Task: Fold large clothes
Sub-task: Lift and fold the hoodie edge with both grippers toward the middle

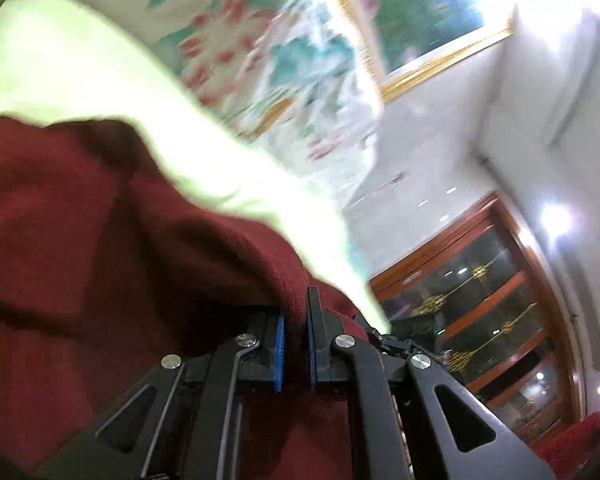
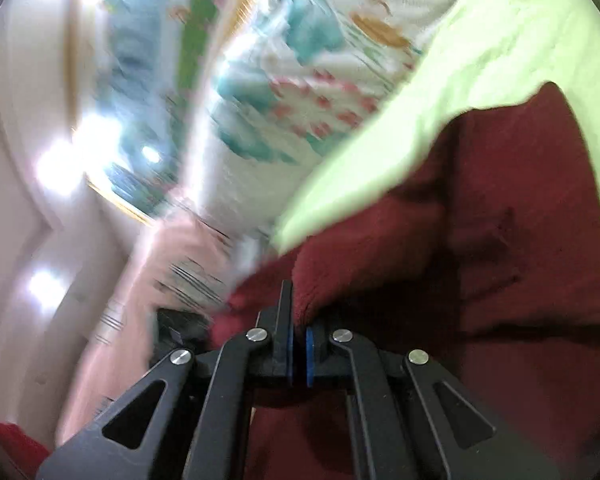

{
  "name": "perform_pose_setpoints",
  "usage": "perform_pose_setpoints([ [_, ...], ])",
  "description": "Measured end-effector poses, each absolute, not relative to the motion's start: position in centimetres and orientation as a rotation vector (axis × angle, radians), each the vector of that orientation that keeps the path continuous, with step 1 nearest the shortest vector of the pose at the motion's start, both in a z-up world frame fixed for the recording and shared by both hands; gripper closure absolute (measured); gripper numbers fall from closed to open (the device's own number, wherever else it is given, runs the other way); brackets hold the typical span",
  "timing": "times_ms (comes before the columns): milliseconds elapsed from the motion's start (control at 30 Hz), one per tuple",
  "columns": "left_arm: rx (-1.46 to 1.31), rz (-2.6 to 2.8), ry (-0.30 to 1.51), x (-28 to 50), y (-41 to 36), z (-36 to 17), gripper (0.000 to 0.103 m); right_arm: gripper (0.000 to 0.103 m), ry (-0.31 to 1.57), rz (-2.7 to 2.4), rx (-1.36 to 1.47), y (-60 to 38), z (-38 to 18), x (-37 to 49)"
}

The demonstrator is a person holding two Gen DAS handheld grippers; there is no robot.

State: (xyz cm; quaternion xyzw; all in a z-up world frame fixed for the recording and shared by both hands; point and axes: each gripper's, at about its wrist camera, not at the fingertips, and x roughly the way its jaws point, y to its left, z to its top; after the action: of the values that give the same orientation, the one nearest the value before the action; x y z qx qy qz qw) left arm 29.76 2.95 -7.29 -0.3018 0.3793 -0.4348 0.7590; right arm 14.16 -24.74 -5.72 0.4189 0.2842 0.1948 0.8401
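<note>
Pale green bedsheet point(image 1: 80, 60) spread ahead of the jaws and to their left in the left wrist view, ahead and to the right point(image 2: 480, 52) in the right wrist view. Beyond it, a floral quilt point(image 1: 260, 60) in teal and red on white — blurred by motion, also seen point(image 2: 300, 100) ahead of the right jaws. Further off, a gilt-framed painting point(image 1: 420, 20) on a white wall point(image 1: 440, 152). To the right of the left jaws, a wooden glass-fronted cabinet point(image 1: 492, 300) with shelves and gold ornaments inside. Bright light spots point(image 1: 556, 218) glaring off the wall — more glare point(image 2: 60, 160) to the left of the right jaws.
</note>
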Motion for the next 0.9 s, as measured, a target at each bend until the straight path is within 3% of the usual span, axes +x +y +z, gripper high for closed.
perform_pose_setpoints([
  [167, -0.403, -0.755, 1.107, 28.8, 3.7, -12.0, 0.095, 0.094, 0.892, 0.26, 0.695, -23.3, -8.6, 14.0],
  [233, -0.343, -0.728, 1.147, 27.8, 3.8, -12.9, 0.088, 0.092, 0.941, 0.214, 0.683, -23.4, -9.0, 13.1],
  [300, -0.341, -0.718, 1.143, 26.7, 4.3, -12.5, 0.089, 0.086, 0.92, 0.189, 0.664, -23.7, -8.0, 12.2],
  [500, -0.355, -0.783, 1.026, 23.6, 3.2, -8.0, 0.088, 0.086, 0.742, 0.183, 0.588, -22.8, -3.0, 11.3],
  [600, -0.289, -0.803, 1.025, 23.6, -0.3, -7.9, 0.074, 0.085, 0.811, 0.298, 0.614, -20.7, -3.9, 13.1],
  [700, -0.225, -0.718, 1.105, 24.5, -1.7, -10.3, 0.075, 0.085, 0.962, 0.142, 0.55, -20.2, -7.4, 15.0],
  [733, -0.225, -0.691, 1.13, 24.9, -1.8, -11.0, 0.079, 0.085, 0.987, 0.108, 0.573, -20.7, -8.2, 15.2],
  [833, -0.306, -0.685, 1.114, 24.7, 0.1, -11.0, 0.078, 0.085, 0.921, 0.122, 0.678, -22.1, -8.1, 14.1],
  [900, -0.331, -0.662, 1.076, 23.7, 1.8, -10.0, 0.068, 0.072, 0.876, 0.131, 0.666, -22.3, -6.9, 12.7],
])
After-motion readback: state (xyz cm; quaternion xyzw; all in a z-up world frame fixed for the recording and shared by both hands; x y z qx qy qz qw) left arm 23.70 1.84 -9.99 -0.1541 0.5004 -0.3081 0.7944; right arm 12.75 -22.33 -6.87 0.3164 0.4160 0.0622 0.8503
